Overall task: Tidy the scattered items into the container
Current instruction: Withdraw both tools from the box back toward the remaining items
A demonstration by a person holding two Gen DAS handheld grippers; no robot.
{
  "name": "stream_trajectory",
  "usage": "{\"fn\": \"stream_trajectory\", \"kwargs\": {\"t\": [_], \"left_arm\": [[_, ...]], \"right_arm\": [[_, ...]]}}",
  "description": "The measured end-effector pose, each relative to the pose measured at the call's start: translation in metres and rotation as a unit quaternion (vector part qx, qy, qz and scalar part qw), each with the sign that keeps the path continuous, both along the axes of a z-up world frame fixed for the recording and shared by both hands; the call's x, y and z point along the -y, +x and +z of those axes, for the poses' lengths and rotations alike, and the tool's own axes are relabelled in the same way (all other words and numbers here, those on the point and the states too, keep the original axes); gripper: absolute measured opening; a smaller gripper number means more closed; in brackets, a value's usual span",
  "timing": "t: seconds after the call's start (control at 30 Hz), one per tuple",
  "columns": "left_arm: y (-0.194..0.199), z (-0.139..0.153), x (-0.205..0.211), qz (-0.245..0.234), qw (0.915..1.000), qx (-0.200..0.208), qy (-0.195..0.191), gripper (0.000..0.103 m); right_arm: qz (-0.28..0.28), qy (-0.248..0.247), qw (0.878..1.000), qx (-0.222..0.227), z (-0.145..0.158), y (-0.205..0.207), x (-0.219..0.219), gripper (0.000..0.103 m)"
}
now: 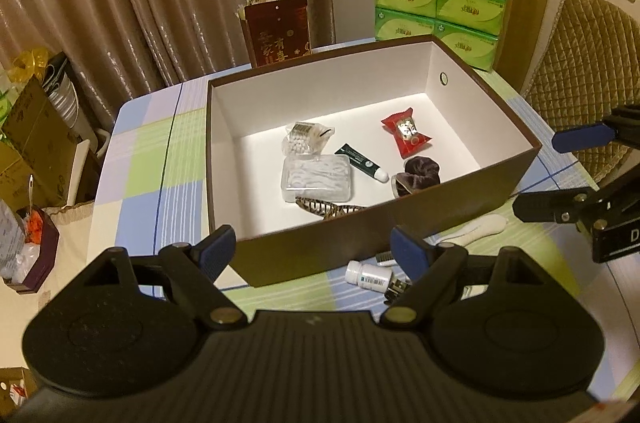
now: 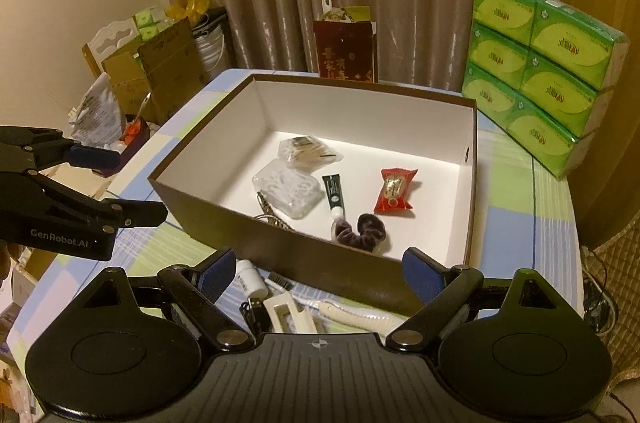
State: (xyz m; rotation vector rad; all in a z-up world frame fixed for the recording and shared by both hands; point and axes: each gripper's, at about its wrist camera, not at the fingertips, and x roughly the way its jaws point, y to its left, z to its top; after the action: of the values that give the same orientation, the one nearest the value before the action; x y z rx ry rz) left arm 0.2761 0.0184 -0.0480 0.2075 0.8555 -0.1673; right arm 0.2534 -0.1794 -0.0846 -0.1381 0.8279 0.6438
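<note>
Looking along the left gripper (image 1: 314, 249), its blue-padded jaws stand spread and empty above the near wall of the brown box (image 1: 320, 255), which holds a red candy packet (image 1: 406, 138), a green tube (image 1: 362, 163) and a scrunchie (image 1: 420, 175); a white pill bottle (image 1: 368, 275) lies outside on the checked tablecloth (image 1: 140, 163). From the right gripper (image 2: 320, 273), likewise spread and empty, a cream comb (image 2: 360, 319) lies just before the box.

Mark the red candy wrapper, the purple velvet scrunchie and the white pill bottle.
Red foil candy wrapper (image 2: 395, 191), right wrist view, middle of the packet.
Purple velvet scrunchie (image 2: 366, 230), right wrist view, top of the fabric ring.
White plastic pill bottle (image 1: 367, 275), left wrist view, its labelled side.
</note>
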Motion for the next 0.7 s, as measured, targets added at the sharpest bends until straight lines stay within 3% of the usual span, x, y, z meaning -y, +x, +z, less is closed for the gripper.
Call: {"fn": "stream_trajectory", "kwargs": {"t": [0.3,0.7], "left_arm": [[-0.019,-0.018,-0.006,-0.003,1.0,-0.009,0.003,0.082],[-0.042,-0.059,-0.017,0.015,0.9983,-0.045,-0.033,0.08]], "right_arm": [[-0.006,-0.008,1.0,-0.013,-0.019,-0.018,0.007,0.088],[-0.012,-0.019,0.999,-0.043,-0.054,-0.036,0.013,0.088]]}}
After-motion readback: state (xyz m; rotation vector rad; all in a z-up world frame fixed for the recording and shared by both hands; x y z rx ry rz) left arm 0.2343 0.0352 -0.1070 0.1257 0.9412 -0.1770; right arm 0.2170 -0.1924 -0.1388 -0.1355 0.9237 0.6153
